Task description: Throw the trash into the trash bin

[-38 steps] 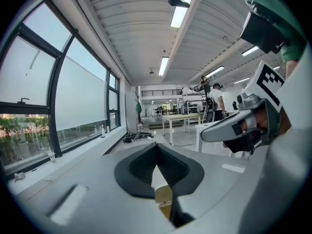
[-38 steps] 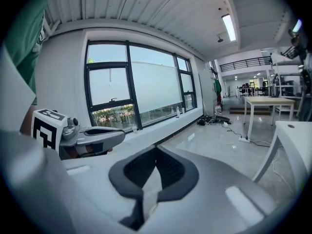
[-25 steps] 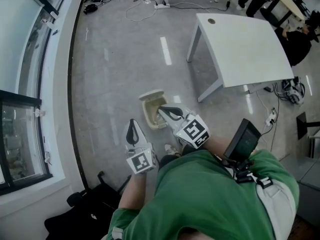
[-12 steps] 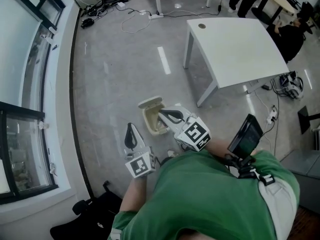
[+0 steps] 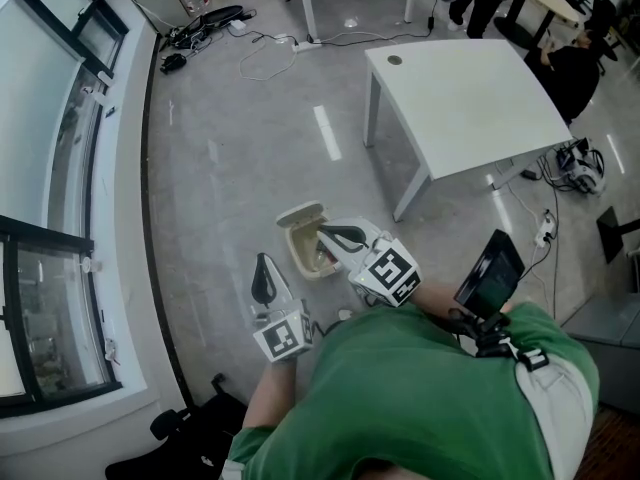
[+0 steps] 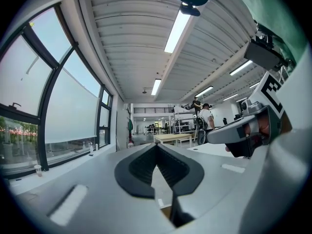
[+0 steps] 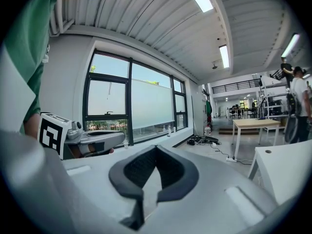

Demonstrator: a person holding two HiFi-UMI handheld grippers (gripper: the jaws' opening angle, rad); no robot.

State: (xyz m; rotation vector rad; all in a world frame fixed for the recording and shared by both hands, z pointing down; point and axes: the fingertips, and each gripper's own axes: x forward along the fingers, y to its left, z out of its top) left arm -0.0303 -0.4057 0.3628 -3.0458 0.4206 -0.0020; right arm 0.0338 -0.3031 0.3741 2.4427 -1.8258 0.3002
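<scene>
Grey polished floor (image 5: 230,168) under a window wall is my backdrop, so I'll start at the fingers and work out.

The right gripper's (image 5: 335,236) fingers (image 7: 139,172) are pressed together with nothing between them. The left gripper's (image 5: 264,268) fingers (image 6: 141,167) meet at the tips as well, also empty. So neither hand carries trash.

From the head view, the right gripper's tips hang over the mouth of the small beige trash bin (image 5: 298,230), whose flip lid (image 5: 300,213) stands raised at its 12 o'clock. The left gripper sits at the bin's 7 o'clock, just beside it. Something pale shows inside the bin. I take it for the trash, but I can't make it out for certain.

My worries from here:
- The bin looks light. A careless sideways swing of the right gripper could clip the rim or the raised lid and tip it, spilling what's inside.
- With the lid up, the job may read as unfinished.
- If that pale shape is only a liner, the trash is somewhere I can't see.

Farther out, a white desk (image 5: 470,93) stands at 2 o'clock, and loose cables (image 5: 265,53) at 12 o'clock are a snag for feet.
</scene>
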